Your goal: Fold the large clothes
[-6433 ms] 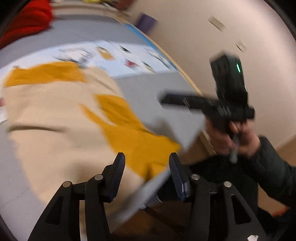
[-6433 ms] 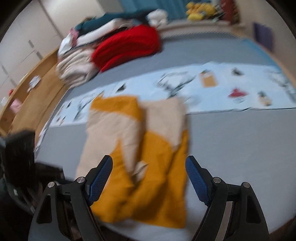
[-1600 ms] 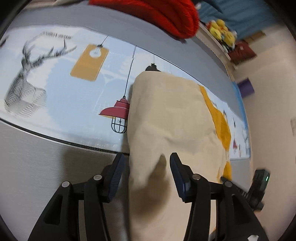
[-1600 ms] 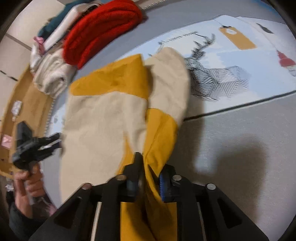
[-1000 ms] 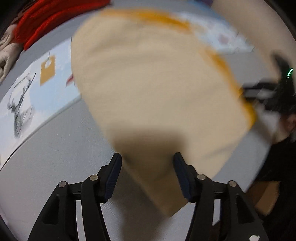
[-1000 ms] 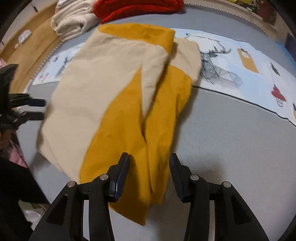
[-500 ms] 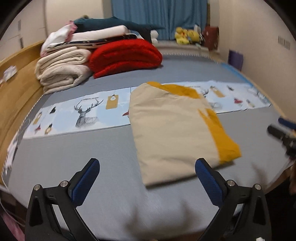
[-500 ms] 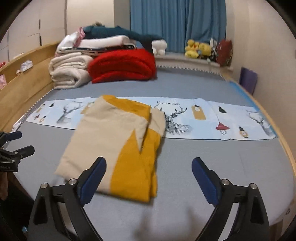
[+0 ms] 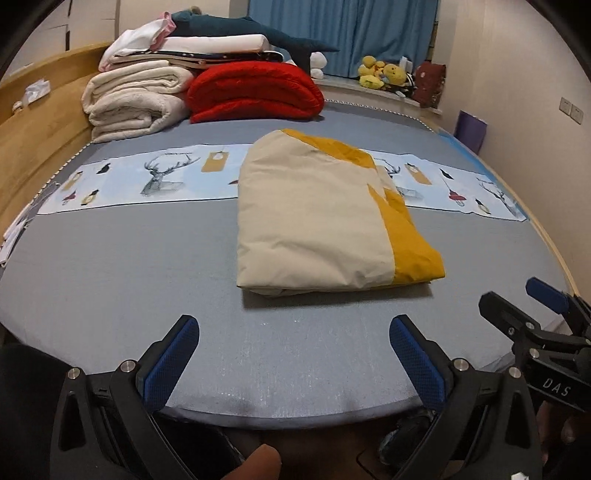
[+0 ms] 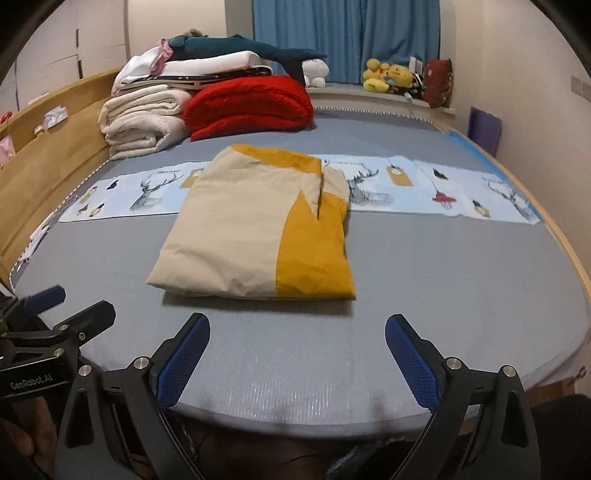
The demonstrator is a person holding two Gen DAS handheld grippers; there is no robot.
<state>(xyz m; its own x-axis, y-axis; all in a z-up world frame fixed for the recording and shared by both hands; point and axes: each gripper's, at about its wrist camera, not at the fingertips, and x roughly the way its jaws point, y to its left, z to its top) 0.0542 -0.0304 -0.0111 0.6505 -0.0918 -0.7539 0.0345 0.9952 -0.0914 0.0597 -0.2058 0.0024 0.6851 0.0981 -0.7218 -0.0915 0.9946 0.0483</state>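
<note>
Left gripper (image 9: 294, 360) and right gripper (image 10: 297, 356) both with jaws wide apart and empty over the near edge of the bed (image 9: 110, 273), each view catching the other gripper at its side, folded beige-and-yellow garment (image 10: 255, 229) flat mid-bed, red blanket (image 10: 247, 105) beyond.

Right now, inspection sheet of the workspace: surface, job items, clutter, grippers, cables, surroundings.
Surface: grey bed cover with a printed deer strip across it.
Job's things: beige and mustard garment lies folded, flat, overlapping the strip.
Clutter: red blanket, white blankets, stacked at the far end.
Grippers: left gripper and right gripper open, empty, short of the garment.
Cables: nothing seen.
Surroundings: blue curtain, plush toys, wooden bed frame.
</note>
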